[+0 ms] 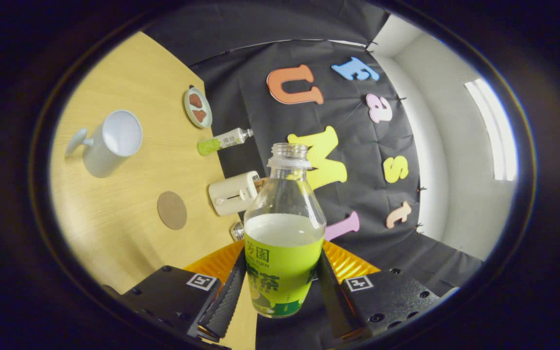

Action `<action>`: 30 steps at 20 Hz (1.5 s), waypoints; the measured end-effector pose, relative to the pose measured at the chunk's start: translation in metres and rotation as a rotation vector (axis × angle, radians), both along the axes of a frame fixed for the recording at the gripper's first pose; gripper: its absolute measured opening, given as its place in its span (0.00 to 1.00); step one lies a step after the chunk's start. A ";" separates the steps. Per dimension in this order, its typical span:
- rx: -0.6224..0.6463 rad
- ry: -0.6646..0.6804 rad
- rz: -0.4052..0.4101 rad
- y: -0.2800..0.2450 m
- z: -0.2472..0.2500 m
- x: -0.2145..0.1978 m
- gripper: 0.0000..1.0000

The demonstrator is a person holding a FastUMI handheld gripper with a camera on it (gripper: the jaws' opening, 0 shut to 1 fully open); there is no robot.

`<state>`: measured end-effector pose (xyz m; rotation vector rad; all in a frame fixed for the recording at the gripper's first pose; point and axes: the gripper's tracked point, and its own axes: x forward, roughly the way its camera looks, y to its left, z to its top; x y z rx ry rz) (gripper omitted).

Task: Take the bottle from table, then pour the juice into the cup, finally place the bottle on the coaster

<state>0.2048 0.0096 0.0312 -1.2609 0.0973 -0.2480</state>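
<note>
My gripper (280, 287) is shut on the juice bottle (284, 233), both fingers pressing its green label from either side. The bottle is clear, uncapped, with pale juice reaching about its shoulder. The whole view is rolled, so the wooden table (114, 233) stands off to the left of the fingers. On it, beyond and left of the bottle, the white cup (110, 142) shows its open mouth and handle. The round brown coaster (172, 210) lies on the table between the cup and the fingers.
A cream toaster (234, 193) sits by the table's edge beside the bottle. Farther off lie a second small green-labelled bottle (224, 141) and a small plate (198, 107) with brown pieces. An orange shiny thing (348, 260) shows behind the fingers. A white wall (455, 160) stands beyond the booth cloth.
</note>
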 end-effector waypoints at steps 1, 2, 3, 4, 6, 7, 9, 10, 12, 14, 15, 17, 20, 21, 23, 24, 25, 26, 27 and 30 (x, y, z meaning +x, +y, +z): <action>-0.025 -0.001 0.002 0.003 0.000 0.001 0.81; -0.055 -0.002 0.000 0.003 0.004 -0.001 0.81; -0.081 0.005 -0.005 0.004 0.003 -0.001 0.81; -0.135 0.033 -0.005 0.013 -0.003 0.001 0.81; -0.167 0.045 -0.004 0.016 -0.002 0.005 0.81; -0.185 0.042 0.002 0.020 0.003 0.006 0.81; -0.224 0.030 0.014 0.026 0.009 0.006 0.81; -0.239 0.031 0.023 0.031 0.010 0.007 0.81; -0.261 0.037 0.018 0.034 0.010 0.006 0.81; -0.279 0.042 0.016 0.038 0.009 0.008 0.81; -0.293 0.041 0.014 0.041 0.009 0.008 0.81; -0.310 0.044 0.013 0.047 0.010 0.010 0.81; -0.333 0.057 0.009 0.054 0.006 0.013 0.81; -0.342 0.065 0.010 0.056 0.006 0.015 0.81; -0.352 0.080 0.002 0.055 0.002 0.017 0.81; -0.359 0.087 0.000 0.056 0.001 0.020 0.81; -0.369 0.089 -0.004 0.056 0.002 0.020 0.81; -0.382 0.088 -0.007 0.056 0.004 0.021 0.81; -0.392 0.090 -0.005 0.058 0.004 0.023 0.81; -0.417 0.090 0.002 0.065 0.004 0.020 0.81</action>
